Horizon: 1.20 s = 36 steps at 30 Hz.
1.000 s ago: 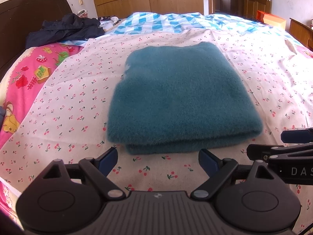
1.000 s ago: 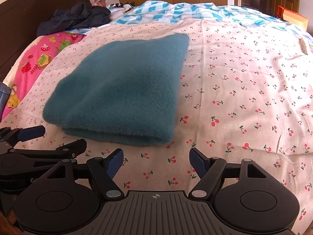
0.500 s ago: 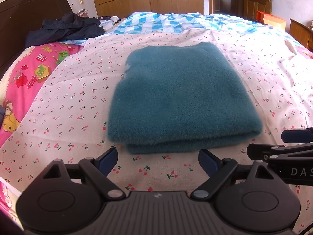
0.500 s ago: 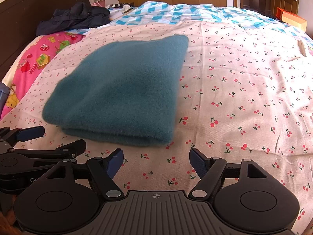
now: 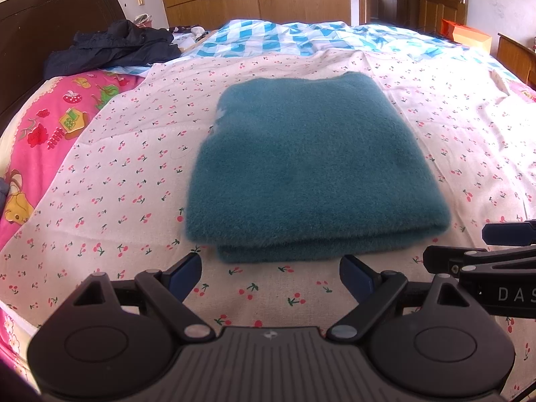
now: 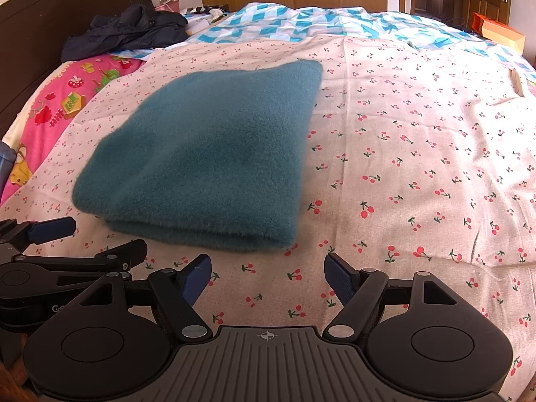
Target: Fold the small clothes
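Note:
A fuzzy teal garment [image 5: 311, 171] lies folded into a thick rectangle on the cherry-print sheet [image 5: 134, 181]. Its doubled edge faces me. My left gripper [image 5: 271, 276] hovers just short of that edge, open, with only sheet between its blue pads. My right gripper [image 6: 268, 274] is open too, off the garment's [image 6: 207, 157] near right corner, over bare sheet [image 6: 418, 154]. Each gripper shows at the side of the other's view: the right one [image 5: 469, 244] and the left one [image 6: 83, 238], both with jaws apart.
A dark jacket [image 5: 110, 47] is heaped at the far left by the brown headboard [image 5: 40, 26]. A pink cartoon quilt [image 5: 43, 134] lies left, a blue checked cover [image 5: 294, 37] beyond. Wooden wardrobes and a door stand behind; an orange box [image 5: 465, 33] sits far right.

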Each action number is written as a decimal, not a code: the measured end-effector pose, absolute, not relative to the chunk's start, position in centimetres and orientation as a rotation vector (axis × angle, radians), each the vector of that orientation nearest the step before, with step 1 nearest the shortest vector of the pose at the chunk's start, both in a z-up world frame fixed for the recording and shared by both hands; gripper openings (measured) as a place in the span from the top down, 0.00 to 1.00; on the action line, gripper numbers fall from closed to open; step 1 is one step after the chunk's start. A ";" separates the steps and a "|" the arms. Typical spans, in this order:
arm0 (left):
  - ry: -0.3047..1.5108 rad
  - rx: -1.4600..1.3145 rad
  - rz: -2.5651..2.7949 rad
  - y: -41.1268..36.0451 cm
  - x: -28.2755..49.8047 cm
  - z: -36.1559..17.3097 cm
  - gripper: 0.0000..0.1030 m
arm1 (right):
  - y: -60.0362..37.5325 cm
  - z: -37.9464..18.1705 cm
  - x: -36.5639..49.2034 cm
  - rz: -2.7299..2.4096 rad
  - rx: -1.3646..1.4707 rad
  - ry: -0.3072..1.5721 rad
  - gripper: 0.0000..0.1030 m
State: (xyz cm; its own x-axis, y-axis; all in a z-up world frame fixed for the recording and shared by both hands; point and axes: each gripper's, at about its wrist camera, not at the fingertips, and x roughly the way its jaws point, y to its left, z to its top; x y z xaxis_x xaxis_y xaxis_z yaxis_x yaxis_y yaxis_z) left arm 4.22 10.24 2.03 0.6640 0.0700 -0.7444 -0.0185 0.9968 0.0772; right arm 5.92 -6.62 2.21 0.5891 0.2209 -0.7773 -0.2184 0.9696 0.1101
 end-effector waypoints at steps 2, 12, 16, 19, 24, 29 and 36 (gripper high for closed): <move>0.844 0.062 0.052 10.3 4.2 2.0 0.09 | -6.6 2.2 5.9 0.254 0.005 0.906 0.26; 0.843 0.058 0.062 10.4 4.2 2.1 0.09 | -6.4 2.4 6.0 0.247 0.003 0.908 0.26; 0.841 0.054 0.064 10.4 4.3 2.1 0.09 | -6.3 2.4 6.0 0.246 0.004 0.906 0.26; 0.840 0.050 0.065 10.5 4.2 2.1 0.09 | -6.3 2.4 6.1 0.246 0.003 0.905 0.26; 0.839 0.051 0.066 10.5 4.2 2.2 0.09 | -6.2 2.4 6.1 0.246 0.003 0.905 0.26; 0.839 0.051 0.066 10.5 4.2 2.2 0.09 | -6.3 2.4 6.1 0.246 0.003 0.905 0.26; 0.840 0.056 0.068 10.5 4.2 2.2 0.10 | -6.1 2.4 6.0 0.241 0.000 0.905 0.26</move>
State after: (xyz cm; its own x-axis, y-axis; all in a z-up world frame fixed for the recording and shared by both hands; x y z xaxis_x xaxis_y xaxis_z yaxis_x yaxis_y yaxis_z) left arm 4.17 10.51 2.16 0.6658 0.0819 -0.7416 -0.0379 0.9964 0.0760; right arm 6.02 -6.10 2.41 0.5925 0.2068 -0.7786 -0.2071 0.9731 0.1008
